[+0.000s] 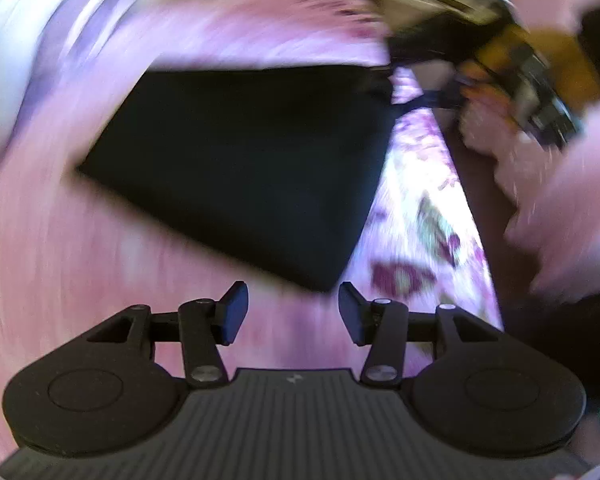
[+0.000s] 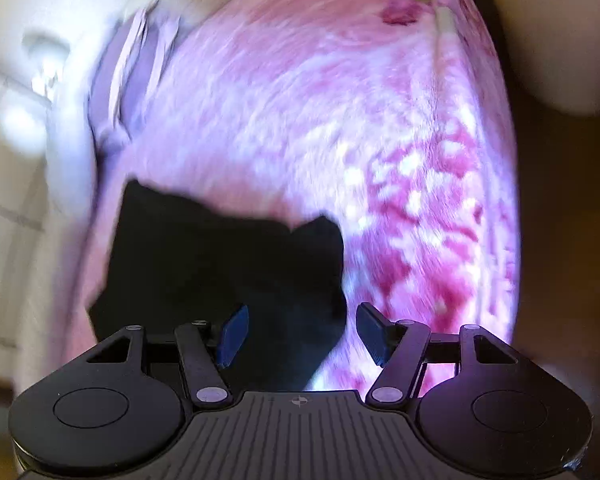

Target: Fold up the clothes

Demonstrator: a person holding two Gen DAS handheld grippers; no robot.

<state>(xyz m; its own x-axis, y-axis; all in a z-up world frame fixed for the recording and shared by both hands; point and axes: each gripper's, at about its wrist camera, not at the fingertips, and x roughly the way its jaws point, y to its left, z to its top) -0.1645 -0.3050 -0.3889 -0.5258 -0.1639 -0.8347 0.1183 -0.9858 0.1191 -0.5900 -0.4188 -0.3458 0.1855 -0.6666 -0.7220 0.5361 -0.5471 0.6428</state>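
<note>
Your left hand-held gripper (image 1: 293,312) hangs with its jaws spread and nothing between them, just short of the near corner of the black garment (image 1: 244,168); that garment lies folded flat on the pink floral bedspread (image 1: 420,216) — both views are blurred. Your right hand-held gripper (image 2: 299,336) is also released; the black cloth sits under its left finger (image 2: 233,336).

Both views motion-smeared. Pink floral bedspread (image 1: 420,208) pattern streaked, unreadable far left. Black garment (image 1: 252,168) edges soft, folds and seams indistinguishable; in right wrist view its near part hidden behind right gripper (image 2: 298,334) body. Other gripper at far right of left view blurred, finger state unclear.
</note>
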